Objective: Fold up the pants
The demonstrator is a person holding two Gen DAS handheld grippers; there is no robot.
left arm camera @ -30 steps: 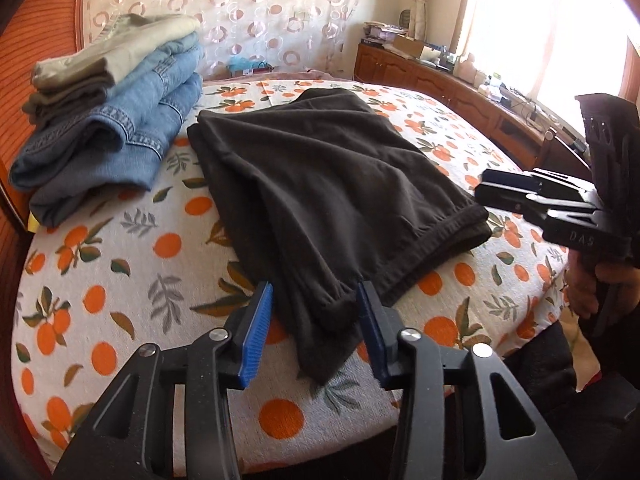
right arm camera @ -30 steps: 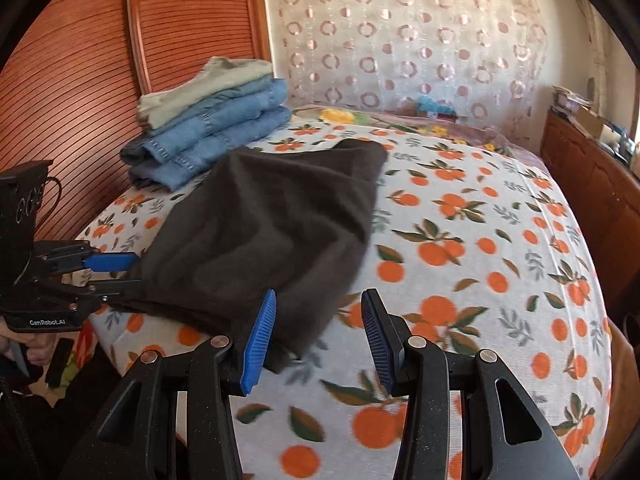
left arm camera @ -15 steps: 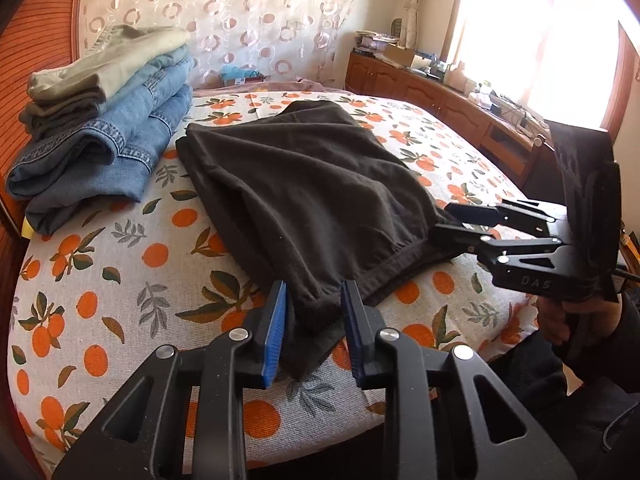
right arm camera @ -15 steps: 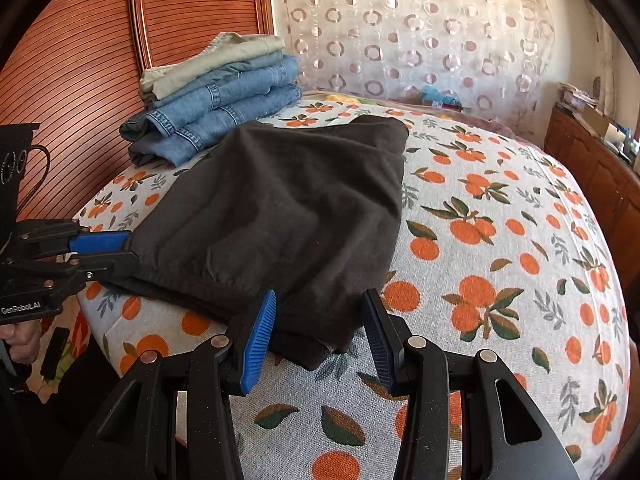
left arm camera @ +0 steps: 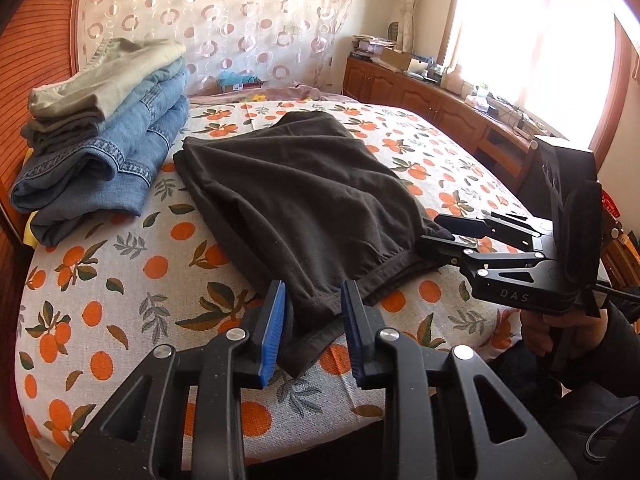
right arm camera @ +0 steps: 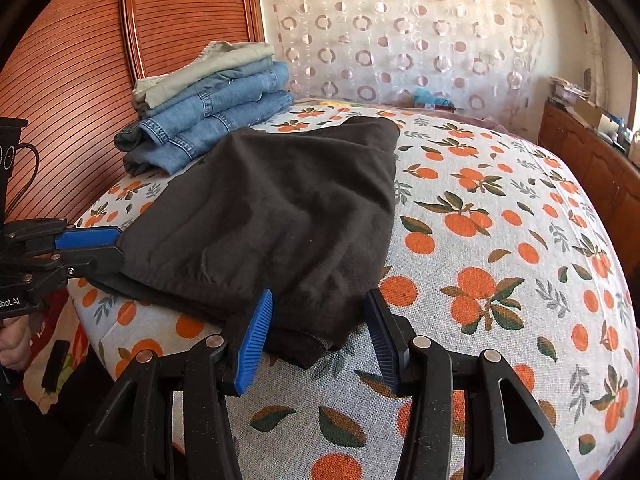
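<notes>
Dark brown pants [left arm camera: 304, 200] lie folded lengthwise on the orange-print bed [left arm camera: 100, 280], their near end at the bed's front edge; they also show in the right wrist view [right arm camera: 280, 216]. My left gripper [left arm camera: 312, 320] straddles the near left corner of the pants, its jaws narrowed around the cloth but with a gap on each side. My right gripper [right arm camera: 318, 324] is open around the near right corner. The right gripper also shows in the left wrist view [left arm camera: 436, 232], its tips at the hem. The left gripper shows in the right wrist view [right arm camera: 116, 248] at the hem.
A stack of folded jeans and khaki pants [left arm camera: 104, 136] sits at the bed's far left by the wooden headboard [right arm camera: 80, 80]. A patterned curtain [left arm camera: 240, 20] hangs behind. A wooden cabinet [left arm camera: 440, 108] runs under the window on the right.
Both grippers have moved forward onto the near end of the pants. The left jaws have narrowed around the corner. The right gripper has come in around the other corner.
</notes>
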